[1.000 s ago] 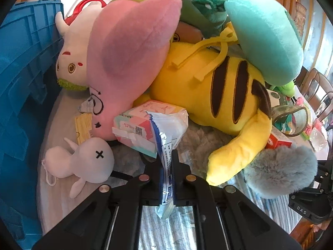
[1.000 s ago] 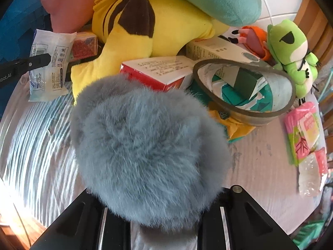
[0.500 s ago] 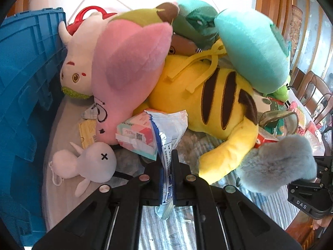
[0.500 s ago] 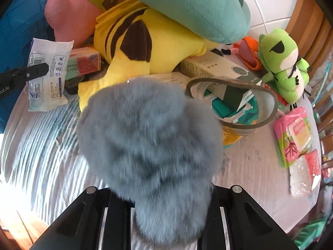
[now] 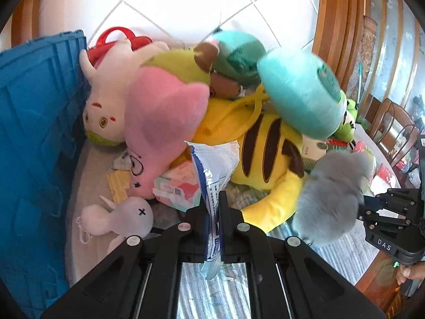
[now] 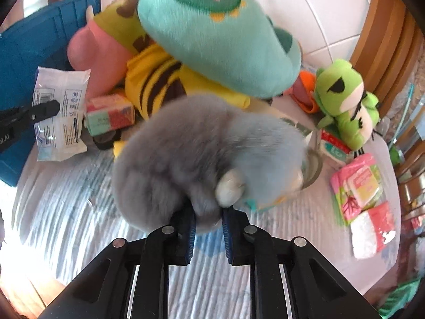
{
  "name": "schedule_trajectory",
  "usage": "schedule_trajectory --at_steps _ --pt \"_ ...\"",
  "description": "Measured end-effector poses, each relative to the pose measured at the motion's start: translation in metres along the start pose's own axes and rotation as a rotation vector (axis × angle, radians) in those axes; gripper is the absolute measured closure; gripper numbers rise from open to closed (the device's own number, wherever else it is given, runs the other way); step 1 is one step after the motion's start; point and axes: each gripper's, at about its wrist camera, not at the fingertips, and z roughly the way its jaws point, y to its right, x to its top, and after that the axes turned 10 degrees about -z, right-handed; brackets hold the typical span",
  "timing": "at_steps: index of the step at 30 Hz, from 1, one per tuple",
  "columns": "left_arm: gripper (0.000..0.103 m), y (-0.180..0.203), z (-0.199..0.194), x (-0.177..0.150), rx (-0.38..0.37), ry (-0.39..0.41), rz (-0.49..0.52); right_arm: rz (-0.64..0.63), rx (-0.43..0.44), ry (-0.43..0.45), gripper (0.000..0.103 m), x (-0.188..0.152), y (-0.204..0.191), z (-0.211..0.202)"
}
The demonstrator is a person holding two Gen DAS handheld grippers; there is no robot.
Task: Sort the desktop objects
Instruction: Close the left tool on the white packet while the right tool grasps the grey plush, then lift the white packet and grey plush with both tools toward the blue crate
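Left gripper (image 5: 212,212) pinches white packet (image 5: 212,164) upright; right gripper (image 6: 208,220) clamps grey fluffy plush (image 6: 191,146) above striped table (image 6: 66,212). Beyond: yellow plush (image 5: 260,154), teal plush (image 6: 212,32), blue crate (image 5: 34,133).

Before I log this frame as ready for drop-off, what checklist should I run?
1. Left gripper shut on the white packet: ok.
2. Packet held off the table: ok.
3. Right gripper shut on the grey fluffy plush: ok.
4. Plush grip secure: cannot tell, fur hides the pads.
5. Blue crate within reach at left: ok.
6. Crate has room inside: cannot tell, interior unseen.
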Motion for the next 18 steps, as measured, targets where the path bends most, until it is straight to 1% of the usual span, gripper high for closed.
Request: schedule_trajectory --at_steps 3,6,9,14,18 --pt "0.098 0.002 -0.014 0.006 0.011 0.024 0.006 0.0 0.002 0.036 0.088 0.008 0.0 -0.013" --pt "0.098 0.003 -0.027 0.011 0.038 0.045 0.006 -0.007 0.004 0.068 0.088 0.017 -0.002 -0.024" --pt "0.098 -0.001 -0.034 0.012 0.061 0.053 -0.002 -0.013 0.009 0.083 0.088 0.022 -0.006 -0.03" --pt "0.098 -0.004 -0.038 0.011 0.081 0.065 -0.014 0.023 0.043 0.053 0.088 0.016 0.008 -0.016" --pt "0.098 -0.002 -0.035 0.011 0.089 0.064 -0.014 0.032 0.058 0.047 0.088 0.015 0.014 -0.014"
